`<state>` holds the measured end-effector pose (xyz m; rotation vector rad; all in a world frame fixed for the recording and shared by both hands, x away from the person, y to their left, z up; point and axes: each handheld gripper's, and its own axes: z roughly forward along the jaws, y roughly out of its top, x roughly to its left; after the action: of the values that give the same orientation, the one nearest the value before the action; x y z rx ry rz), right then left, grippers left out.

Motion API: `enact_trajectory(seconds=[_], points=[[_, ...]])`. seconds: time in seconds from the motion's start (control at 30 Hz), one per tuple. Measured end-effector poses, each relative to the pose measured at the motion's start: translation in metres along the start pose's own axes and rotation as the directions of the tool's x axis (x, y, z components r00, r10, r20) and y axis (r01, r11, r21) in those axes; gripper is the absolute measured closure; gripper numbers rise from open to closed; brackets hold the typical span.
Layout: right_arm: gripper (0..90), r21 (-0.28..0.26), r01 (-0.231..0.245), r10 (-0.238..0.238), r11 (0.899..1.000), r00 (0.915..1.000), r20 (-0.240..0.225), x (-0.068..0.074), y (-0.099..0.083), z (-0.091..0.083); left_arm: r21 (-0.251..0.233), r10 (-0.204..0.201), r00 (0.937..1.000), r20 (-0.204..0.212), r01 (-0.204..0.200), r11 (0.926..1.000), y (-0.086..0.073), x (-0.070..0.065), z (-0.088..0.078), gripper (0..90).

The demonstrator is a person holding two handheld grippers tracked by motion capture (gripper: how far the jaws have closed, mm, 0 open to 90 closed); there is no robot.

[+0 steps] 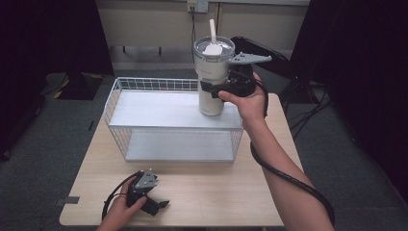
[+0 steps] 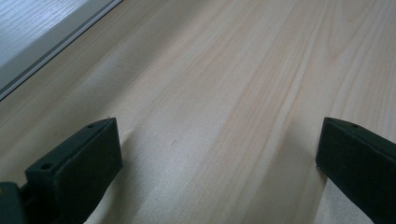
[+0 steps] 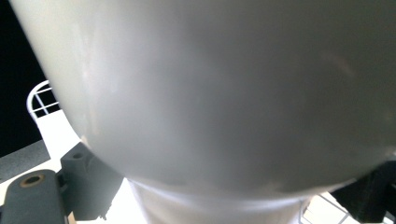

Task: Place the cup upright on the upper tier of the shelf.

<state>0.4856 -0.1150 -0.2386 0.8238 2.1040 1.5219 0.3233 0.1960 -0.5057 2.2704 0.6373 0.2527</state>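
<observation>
- A white tumbler (image 1: 212, 77) with a clear lid (image 1: 214, 48) and a white straw (image 1: 212, 31) stands upright over the right end of the rack's top shelf (image 1: 159, 109); whether its base touches the shelf or hangs just above it cannot be told.
- The right gripper (image 1: 215, 89) pinches the tumbler at mid-height from the right, one jaw on each side of the body.
- In the right gripper view the tumbler's pale wall (image 3: 224, 93) sits right against the camera, with a black jaw at each lower corner and a bit of the white wire rim (image 3: 39, 100) at the left.
- The rack (image 1: 120, 98) is white wire with two flat shelves and stands at the back half of the table (image 1: 216, 187).
- The left gripper (image 1: 161, 206) rests low near the front left edge of the table, well apart from the rack.
- In the left gripper view its jaws are spread wide over bare light wood (image 2: 224, 93), with nothing between them.
- The rack's lower shelf edge (image 2: 56, 42) shows at that view's upper left.
</observation>
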Motion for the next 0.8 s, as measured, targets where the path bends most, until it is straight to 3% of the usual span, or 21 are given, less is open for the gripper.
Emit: enact_trajectory(seconds=[0.8], points=[[10.1, -0.007, -0.019, 0.019, 1.000, 0.9998, 0.007, -0.007, -0.006, 0.015, -0.003, 0.000, 1.0000, -0.003, 0.000, 1.0000, 0.000, 0.000, 0.000, 0.0]])
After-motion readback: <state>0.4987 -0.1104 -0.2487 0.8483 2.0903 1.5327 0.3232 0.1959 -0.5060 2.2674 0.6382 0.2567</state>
